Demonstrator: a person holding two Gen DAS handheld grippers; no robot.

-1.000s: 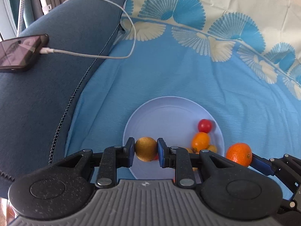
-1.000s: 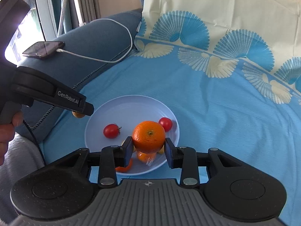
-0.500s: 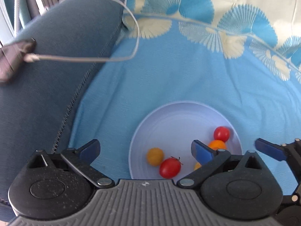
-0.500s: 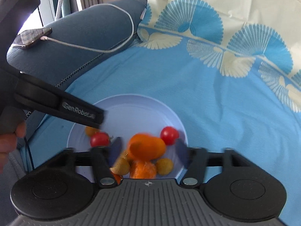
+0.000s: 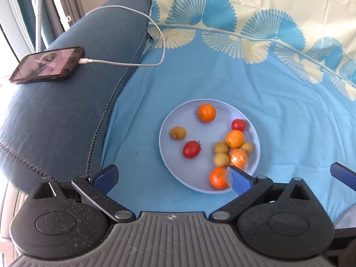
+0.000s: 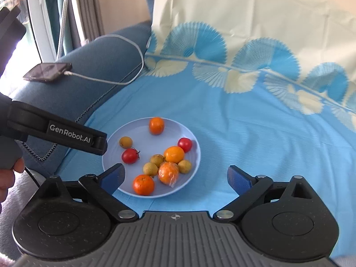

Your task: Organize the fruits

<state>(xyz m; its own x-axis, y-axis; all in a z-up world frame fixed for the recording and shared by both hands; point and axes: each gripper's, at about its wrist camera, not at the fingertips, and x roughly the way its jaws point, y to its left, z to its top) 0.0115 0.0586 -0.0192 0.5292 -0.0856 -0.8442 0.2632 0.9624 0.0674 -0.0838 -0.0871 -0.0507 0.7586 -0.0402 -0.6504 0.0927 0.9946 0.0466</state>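
A pale blue plate (image 5: 165, 155) on the blue cloth holds several fruits: oranges (image 5: 206, 112), two red tomatoes (image 5: 191, 149) and small yellow-brown fruits (image 5: 178, 132). One orange (image 6: 168, 171) is in clear wrap. My left gripper (image 5: 171, 176) hangs open above the plate's near edge, with nothing between its fingers. Over the plate's near right rim (image 6: 195, 142), my right gripper (image 6: 175, 176) has its jaws opening and holds nothing. The left gripper's finger (image 6: 66, 135) crosses the right wrist view.
A phone (image 5: 47, 65) on a white charging cable (image 5: 133, 63) lies on the dark blue sofa arm (image 5: 55, 122) to the left. Fan-patterned cloth (image 5: 244, 84) covers the seat and back. A hand (image 6: 9, 173) grips the left tool's handle.
The left gripper let go of a yellow-brown fruit and the right gripper let go of an orange; both fruits now lie on the plate. Both grippers opened wide and drew back and up.
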